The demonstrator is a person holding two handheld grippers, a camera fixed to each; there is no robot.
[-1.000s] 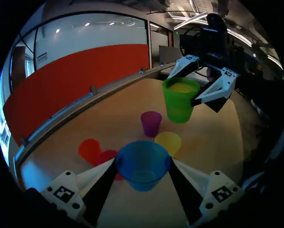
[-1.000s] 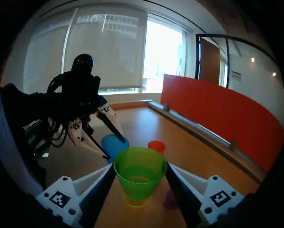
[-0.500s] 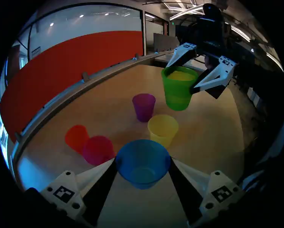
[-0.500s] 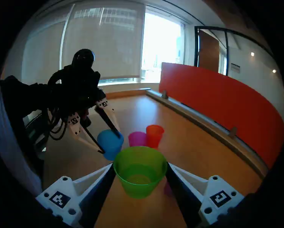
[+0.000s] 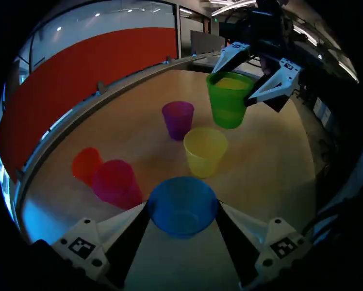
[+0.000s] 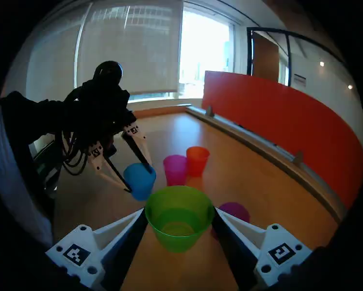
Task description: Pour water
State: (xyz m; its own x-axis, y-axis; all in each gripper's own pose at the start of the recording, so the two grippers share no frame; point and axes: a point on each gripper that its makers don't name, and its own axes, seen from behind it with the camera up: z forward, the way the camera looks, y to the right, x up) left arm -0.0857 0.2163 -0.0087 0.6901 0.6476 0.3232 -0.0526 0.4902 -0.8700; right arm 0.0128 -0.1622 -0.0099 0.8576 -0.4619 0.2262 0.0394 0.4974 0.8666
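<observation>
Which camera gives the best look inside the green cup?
The right gripper view: the green cup sits close in the right tool, its opening toward the camera. The left gripper view shows it farther off, mostly from the side.

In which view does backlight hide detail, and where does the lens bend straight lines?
Right gripper view: the window is blown out, leaving the left hand-held gripper, on the blue cup, mostly silhouetted. Left gripper view: dimmer, even light; the fisheye bows the table rail; the green cup is sharp.
</observation>
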